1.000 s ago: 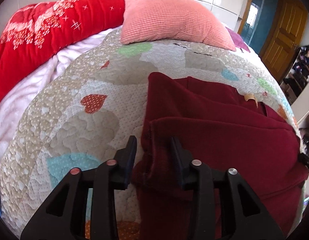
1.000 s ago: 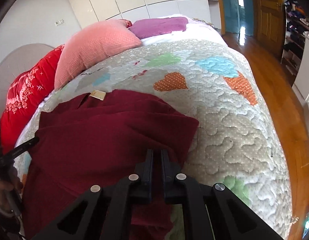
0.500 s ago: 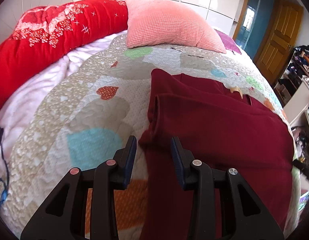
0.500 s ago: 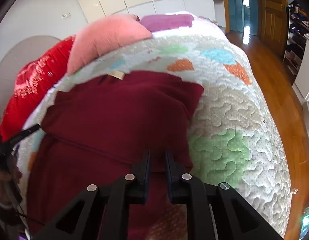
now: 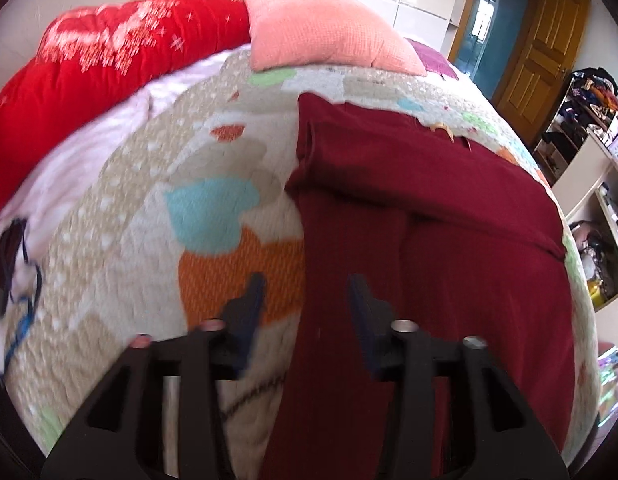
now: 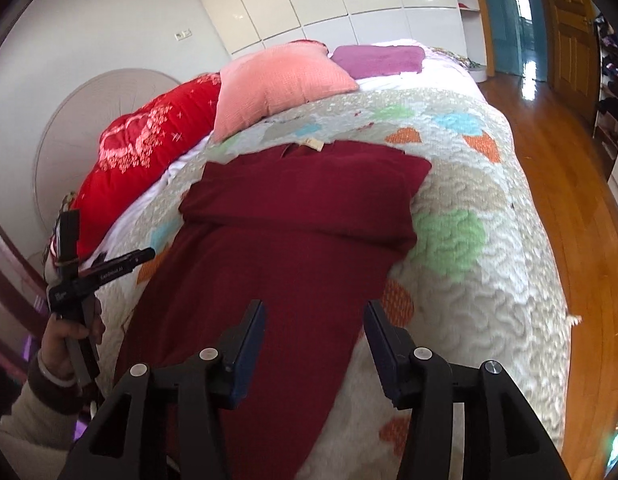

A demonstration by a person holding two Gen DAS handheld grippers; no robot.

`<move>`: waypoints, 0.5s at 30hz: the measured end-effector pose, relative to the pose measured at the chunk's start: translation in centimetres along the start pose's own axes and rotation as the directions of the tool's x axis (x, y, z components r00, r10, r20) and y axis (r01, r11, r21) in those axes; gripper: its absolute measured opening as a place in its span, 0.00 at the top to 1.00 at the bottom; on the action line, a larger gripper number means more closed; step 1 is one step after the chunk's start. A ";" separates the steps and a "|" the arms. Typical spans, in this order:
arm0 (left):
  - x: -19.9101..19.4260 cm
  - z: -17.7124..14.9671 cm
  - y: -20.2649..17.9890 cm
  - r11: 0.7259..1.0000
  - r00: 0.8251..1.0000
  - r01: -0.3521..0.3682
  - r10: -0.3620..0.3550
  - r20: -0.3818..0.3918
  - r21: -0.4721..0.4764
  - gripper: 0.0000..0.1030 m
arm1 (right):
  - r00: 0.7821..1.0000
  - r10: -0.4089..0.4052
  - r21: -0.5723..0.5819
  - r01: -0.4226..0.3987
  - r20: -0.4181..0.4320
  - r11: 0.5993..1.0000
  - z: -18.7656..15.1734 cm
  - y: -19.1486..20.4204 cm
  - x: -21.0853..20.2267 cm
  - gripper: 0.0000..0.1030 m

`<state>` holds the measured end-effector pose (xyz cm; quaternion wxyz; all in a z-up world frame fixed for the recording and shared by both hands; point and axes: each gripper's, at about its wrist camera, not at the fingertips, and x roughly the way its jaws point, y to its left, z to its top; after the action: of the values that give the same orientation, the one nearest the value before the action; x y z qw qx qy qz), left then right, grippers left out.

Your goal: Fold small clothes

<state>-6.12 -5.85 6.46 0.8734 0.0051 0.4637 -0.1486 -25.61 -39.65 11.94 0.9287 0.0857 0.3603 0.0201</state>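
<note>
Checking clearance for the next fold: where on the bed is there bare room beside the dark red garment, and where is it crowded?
Bare quilt lies between the garment and the bed's floor-side edge. A second patch runs between the garment's other edge and the white sheet. The far end is crowded: pink pillow, red blanket, purple cloth.

Your right gripper (image 6: 314,320) has its jaws wide apart, holding nothing. Just under and ahead of it lies the garment (image 6: 293,240) on the quilt (image 6: 469,280), its far part folded over. Far ahead sits a pillow (image 6: 281,80). At left, your left gripper (image 6: 97,272) is seen.
</note>
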 end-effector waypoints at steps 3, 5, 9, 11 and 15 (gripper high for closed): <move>-1.0 -1.6 0.6 1.000 1.000 0.018 -0.018 -0.002 -0.021 0.39 | 1.000 0.006 0.019 -0.006 -0.024 1.000 -2.2 -0.1 0.0 0.53; -1.7 -2.7 1.1 1.000 1.000 0.019 -0.019 -0.015 -0.017 0.39 | 0.999 -0.013 0.014 0.014 -0.038 1.000 -3.5 0.0 0.3 0.53; -2.5 -4.5 2.0 0.999 0.999 0.020 -0.021 -0.036 -0.026 0.39 | 0.993 -0.111 -0.014 0.110 -0.031 0.994 -5.2 0.6 0.7 0.53; -2.7 -5.3 2.4 0.999 0.999 0.014 -0.016 -0.043 -0.029 0.39 | 0.988 -0.150 -0.016 0.150 -0.022 0.989 -5.5 0.9 1.0 0.53; -3.1 -6.6 3.2 0.999 0.998 0.017 -0.019 -0.054 -0.042 0.39 | 0.988 -0.151 -0.009 0.150 -0.025 0.989 -5.6 0.9 1.5 0.53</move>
<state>-12.27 -1.07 4.76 0.8592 -0.0130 0.4901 -0.1466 -28.25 -37.80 7.07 0.9232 0.0546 0.3773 -0.0476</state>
